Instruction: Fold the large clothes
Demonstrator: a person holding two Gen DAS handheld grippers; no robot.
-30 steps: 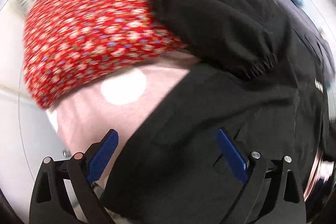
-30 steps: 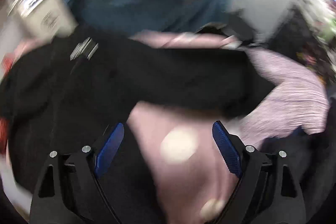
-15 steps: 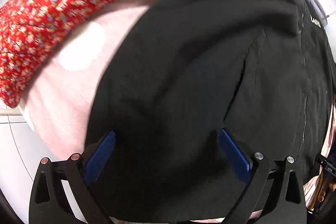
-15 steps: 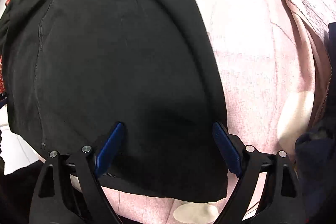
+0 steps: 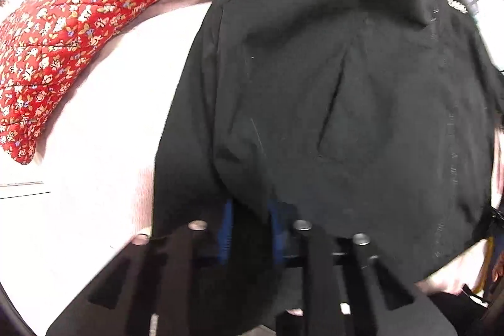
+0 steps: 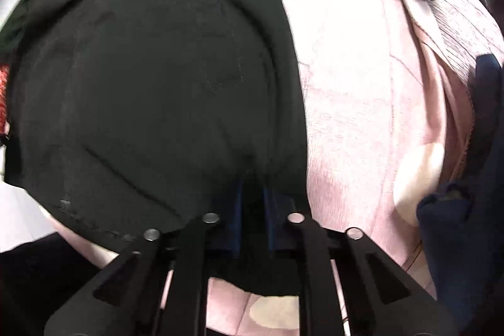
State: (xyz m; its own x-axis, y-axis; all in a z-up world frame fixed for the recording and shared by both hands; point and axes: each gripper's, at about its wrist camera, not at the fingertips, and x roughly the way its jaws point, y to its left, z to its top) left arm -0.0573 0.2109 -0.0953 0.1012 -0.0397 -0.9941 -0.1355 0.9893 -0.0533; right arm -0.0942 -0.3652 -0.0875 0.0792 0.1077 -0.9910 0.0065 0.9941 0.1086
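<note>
**Both grippers pinch the hem of a black jacket**

The black jacket (image 5: 346,90) lies spread over a pale pink blanket (image 6: 356,103) with large cream dots. Its cloth is matte and smooth, with a zip line running along one side, stitched seams and a slanted pocket seam. A gathered cuff or band bunches at its far end.

The left gripper (image 5: 249,229) is closing its jaws, and a fold of the jacket's near edge sits pressed between the blue pads. The right gripper (image 6: 252,207) has its jaws drawn almost together on another fold of the same edge, the fabric puckering into creases that fan out from the pads.

A red quilted floral cloth (image 5: 63,37) lies on the blanket beyond the jacket. A dark navy garment (image 6: 466,225), soft and rumpled, sits at the blanket's right side.
</note>
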